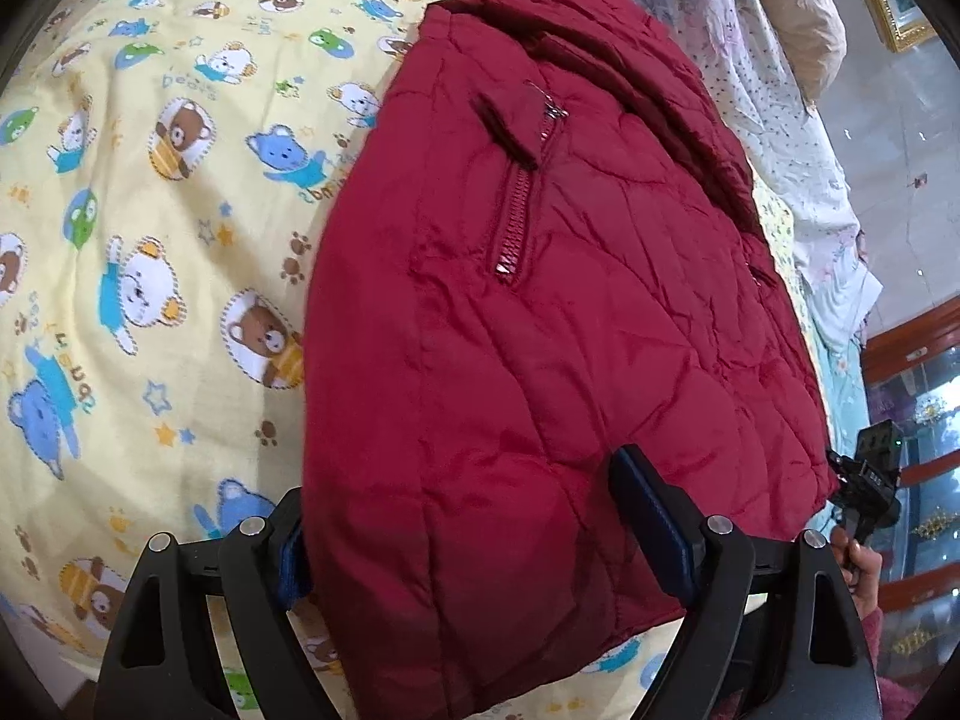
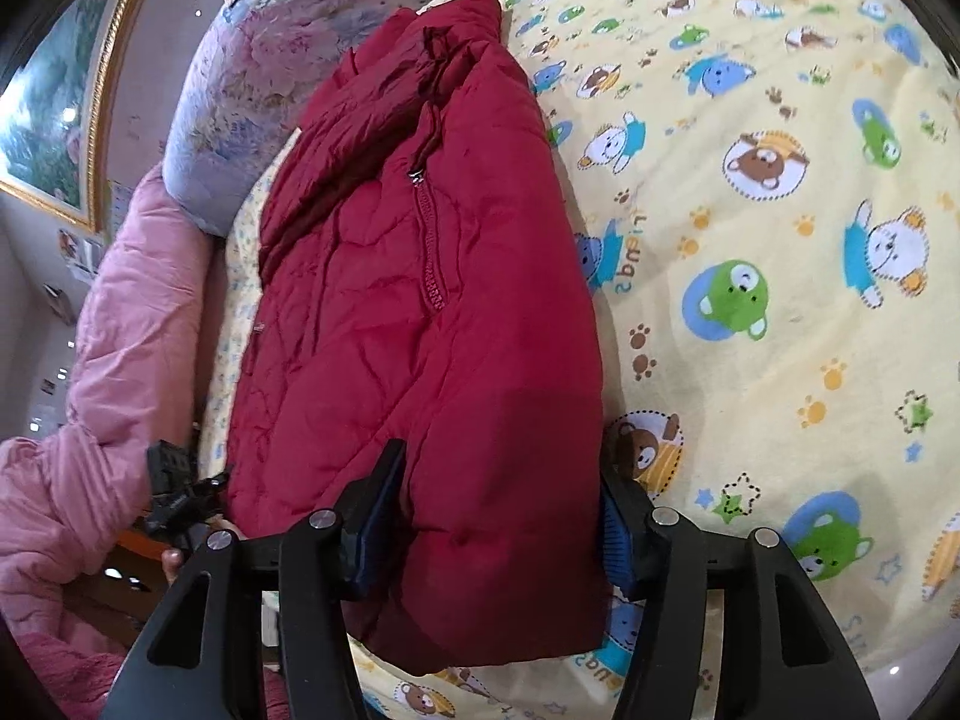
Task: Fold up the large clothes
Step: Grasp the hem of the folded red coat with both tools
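Note:
A dark red quilted jacket (image 1: 540, 312) lies folded on a yellow bedsheet (image 1: 150, 180) printed with cartoon bears. A zipped pocket faces up. My left gripper (image 1: 468, 516) has its jaws spread wide around the jacket's near edge, one finger (image 1: 651, 516) on top of the fabric, the other (image 1: 288, 546) at its left side. In the right wrist view the jacket (image 2: 420, 300) lies the same way. My right gripper (image 2: 492, 516) also straddles the near edge with wide jaws, one finger (image 2: 375, 510) on the fabric.
A floral quilt (image 1: 774, 90) and a pillow (image 1: 798, 6) lie beyond the jacket. A pink padded coat (image 2: 120, 330) hangs off the bed's side. The other gripper's body (image 1: 864, 480) shows at the jacket's right edge. A framed picture (image 2: 54, 90) hangs on the wall.

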A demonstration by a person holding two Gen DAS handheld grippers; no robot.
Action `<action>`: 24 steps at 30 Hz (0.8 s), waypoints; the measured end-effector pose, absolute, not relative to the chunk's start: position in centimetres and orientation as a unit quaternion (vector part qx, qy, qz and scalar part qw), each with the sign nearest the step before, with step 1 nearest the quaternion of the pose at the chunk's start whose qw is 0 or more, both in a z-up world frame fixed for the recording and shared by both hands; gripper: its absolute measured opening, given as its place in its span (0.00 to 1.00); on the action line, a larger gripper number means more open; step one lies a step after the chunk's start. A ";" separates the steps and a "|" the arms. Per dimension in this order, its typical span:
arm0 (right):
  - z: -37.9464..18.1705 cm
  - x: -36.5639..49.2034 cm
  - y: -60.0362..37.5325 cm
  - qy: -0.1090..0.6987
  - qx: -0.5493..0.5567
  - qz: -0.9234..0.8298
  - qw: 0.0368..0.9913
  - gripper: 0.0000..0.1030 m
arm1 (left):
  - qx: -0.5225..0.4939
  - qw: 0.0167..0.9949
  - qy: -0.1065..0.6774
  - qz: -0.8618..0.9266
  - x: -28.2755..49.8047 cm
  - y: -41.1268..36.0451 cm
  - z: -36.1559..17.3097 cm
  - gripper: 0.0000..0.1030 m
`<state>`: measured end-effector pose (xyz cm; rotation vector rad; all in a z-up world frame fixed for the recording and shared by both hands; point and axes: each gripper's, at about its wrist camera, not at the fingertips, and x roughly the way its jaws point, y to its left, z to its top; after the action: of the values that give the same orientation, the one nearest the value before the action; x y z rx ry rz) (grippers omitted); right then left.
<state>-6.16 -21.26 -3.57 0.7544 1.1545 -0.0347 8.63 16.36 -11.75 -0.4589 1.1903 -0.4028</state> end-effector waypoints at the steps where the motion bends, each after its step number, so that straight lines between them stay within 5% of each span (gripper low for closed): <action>1: -3.6 -6.3 -21.3 0.529 0.353 -0.013 0.771 0.57 | -0.218 0.782 0.552 -0.193 8.6 16.2 -11.8 0.82; 3: -3.5 -6.4 -21.0 0.526 0.353 -0.006 0.774 0.57 | -0.217 0.782 0.549 -0.202 8.4 15.9 -11.8 0.77; 8: -3.5 -6.1 -20.6 0.524 0.338 -0.002 0.782 0.52 | -0.223 0.782 0.539 -0.219 8.4 15.3 -11.9 0.46; 11: -3.2 -6.0 -20.2 0.522 0.327 0.004 0.788 0.40 | -0.222 0.787 0.531 -0.225 8.2 14.8 -11.6 0.33; 16: -1.9 -5.6 -19.7 0.500 0.324 0.026 0.803 0.30 | -0.219 0.798 0.515 -0.224 8.1 14.5 -10.6 0.23; 24: -0.9 -5.3 -19.8 0.472 0.333 0.037 0.815 0.27 | -0.226 0.813 0.480 -0.238 7.9 14.8 -8.3 0.20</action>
<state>-5.28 -19.76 -0.94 0.7103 1.0065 0.0788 7.89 14.84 -8.30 -0.4833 1.0247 -0.5075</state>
